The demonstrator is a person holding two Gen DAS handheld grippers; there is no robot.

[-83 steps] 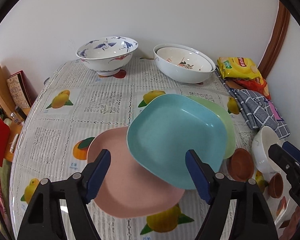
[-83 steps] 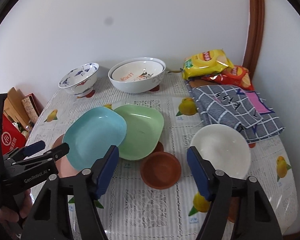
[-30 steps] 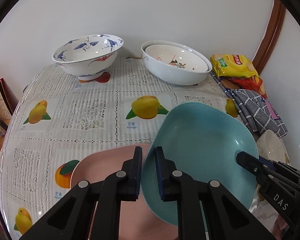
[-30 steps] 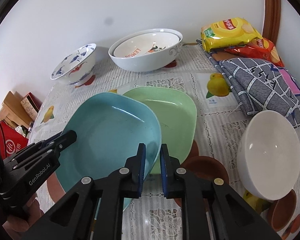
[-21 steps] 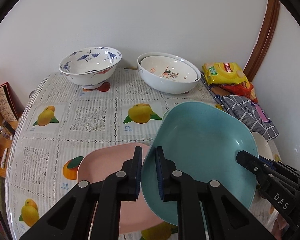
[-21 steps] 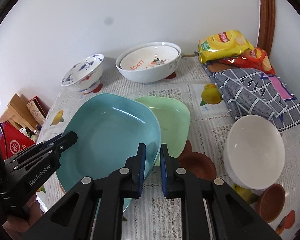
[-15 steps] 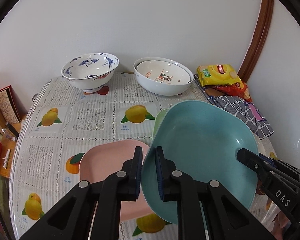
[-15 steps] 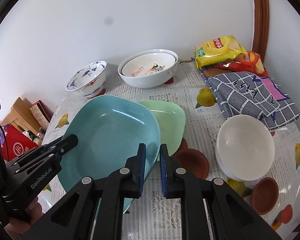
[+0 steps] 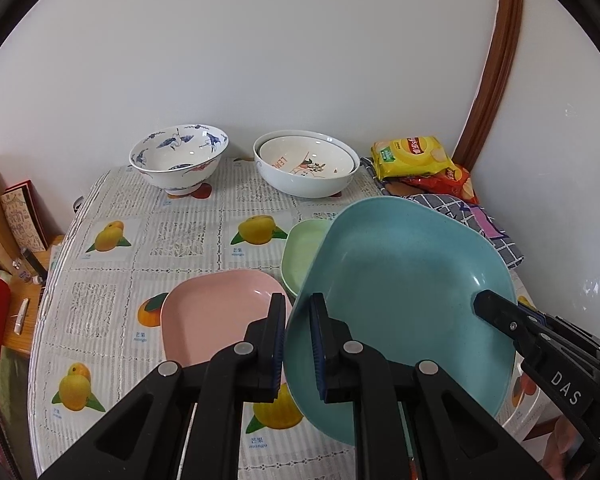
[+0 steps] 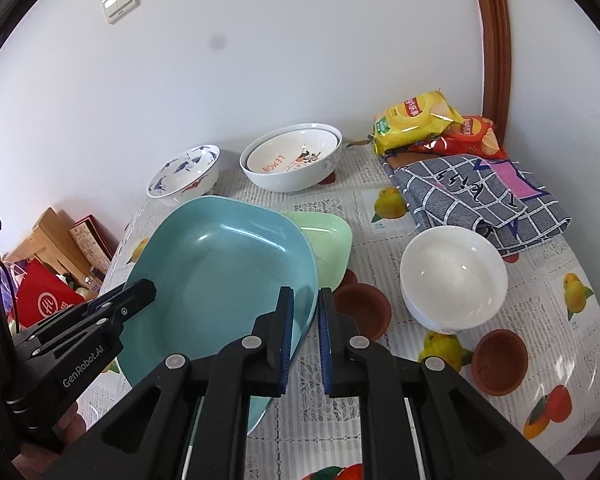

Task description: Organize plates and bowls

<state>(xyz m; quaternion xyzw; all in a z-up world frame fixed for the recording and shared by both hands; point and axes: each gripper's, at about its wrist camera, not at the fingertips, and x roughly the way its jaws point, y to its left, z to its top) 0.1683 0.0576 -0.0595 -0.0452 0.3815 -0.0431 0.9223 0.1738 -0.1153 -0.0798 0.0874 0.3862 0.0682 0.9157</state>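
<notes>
Both grippers hold the teal plate [image 9: 404,284] in the air above the table. My left gripper [image 9: 298,344] is shut on its left rim. My right gripper [image 10: 305,334] is shut on its right rim; the plate [image 10: 220,272] fills the left of that view. Below it the pink plate [image 9: 216,312] lies on the tablecloth and the green plate [image 9: 302,256] lies beside it, partly hidden; the green plate also shows in the right wrist view [image 10: 328,244]. A white bowl [image 10: 454,276] stands to the right.
A blue-patterned bowl [image 9: 179,164] and two nested white bowls [image 9: 306,168] stand at the back by the wall. Small brown dishes [image 10: 364,310] [image 10: 500,360], a checked cloth [image 10: 480,196] and chip bags [image 10: 416,120] are on the right. Boxes stand beyond the table's left edge [image 9: 4,216].
Both grippers closed on the teal plate's rims and raised it off the pink and green plates. It has kept rising over the last second, and the table looks farther away.
</notes>
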